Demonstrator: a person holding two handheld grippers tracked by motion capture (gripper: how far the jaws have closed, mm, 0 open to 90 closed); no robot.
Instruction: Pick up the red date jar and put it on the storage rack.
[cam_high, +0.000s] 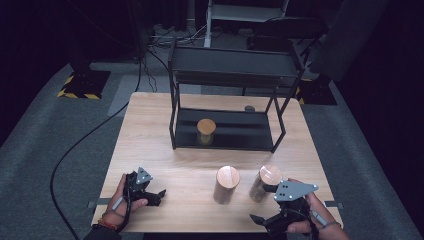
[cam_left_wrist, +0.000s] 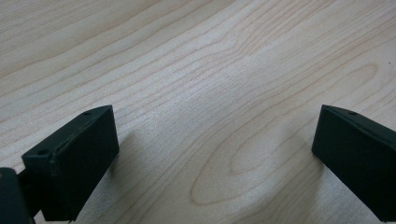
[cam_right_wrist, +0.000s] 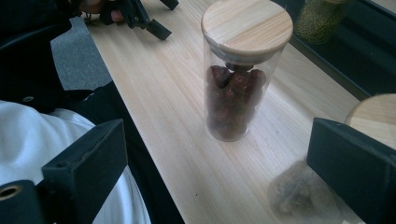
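Holding nothing, my right gripper (cam_right_wrist: 217, 172) stood with jaws released; the jar of dark red fruit (cam_right_wrist: 238, 93) stood upright ahead between them, untouched. My left gripper (cam_left_wrist: 215, 154) gaped over bare table (cam_left_wrist: 196, 70).

A black metal shelf rack (cam_high: 227, 75) stands at the far edge of the wooden bench (cam_high: 150, 145), a wood-lidded jar of green grains (cam_high: 205, 131) on its lowest shelf.

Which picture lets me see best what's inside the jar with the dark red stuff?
The right gripper view: the jar is close, dark red pieces visible through the glass. The high view shows it small from above. The left gripper view shows bare table.
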